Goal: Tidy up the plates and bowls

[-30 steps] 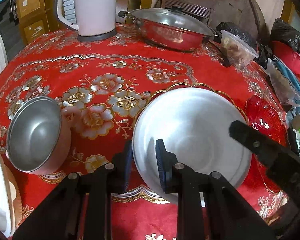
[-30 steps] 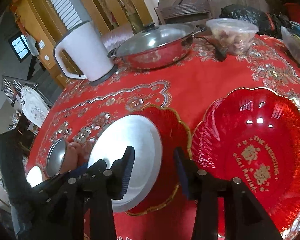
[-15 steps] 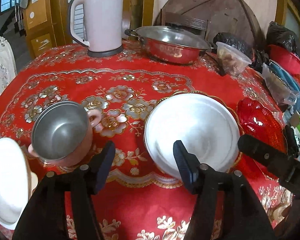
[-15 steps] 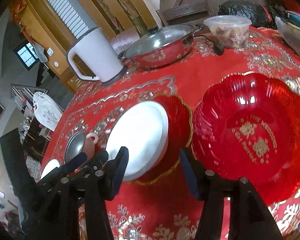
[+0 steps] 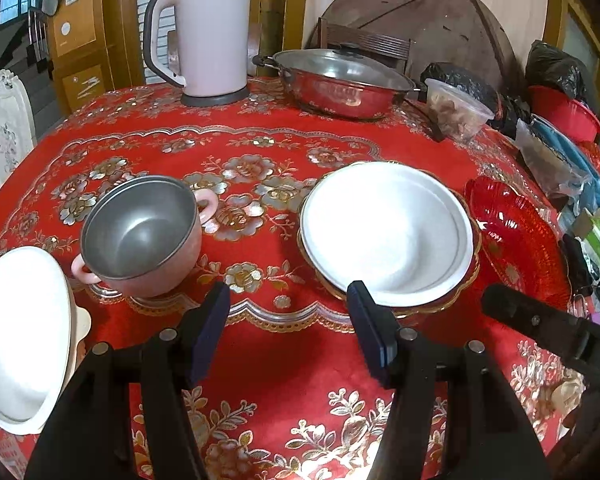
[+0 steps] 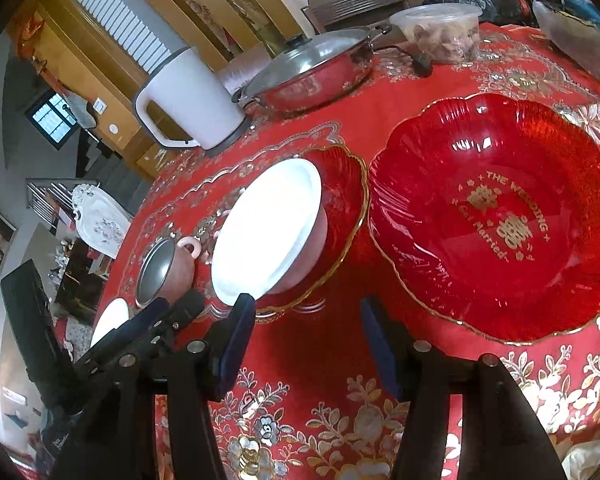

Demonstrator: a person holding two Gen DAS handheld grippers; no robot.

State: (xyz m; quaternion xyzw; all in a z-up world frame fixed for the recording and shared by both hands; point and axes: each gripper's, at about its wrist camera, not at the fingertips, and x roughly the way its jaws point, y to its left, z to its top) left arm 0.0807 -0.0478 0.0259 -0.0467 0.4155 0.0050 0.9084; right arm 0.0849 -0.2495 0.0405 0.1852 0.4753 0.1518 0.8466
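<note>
Gold "THE WEDDING" lettering marks the red plate [image 6: 500, 216]; left gripper [image 5: 288, 320] and right gripper [image 6: 306, 332] gape empty.

White electric kettle [image 5: 214, 38], lidded steel pot [image 5: 340, 80], clear tub of food [image 5: 456, 110], red floral tablecloth [image 5: 260, 152]

The left gripper [image 5: 288, 328] was built of matte black linkage bars joined by round silver screws, with two flat fingers faced in dark blue pads [image 5: 212, 326]. The right gripper [image 6: 306, 340] had the same make: black bars, silver screw heads along each side, and dark blue pads [image 6: 236, 340] on the inner faces of its fingers. Seen from the left wrist, a black bar of the right gripper carried one small screw and pale raised letters near its end.
</note>
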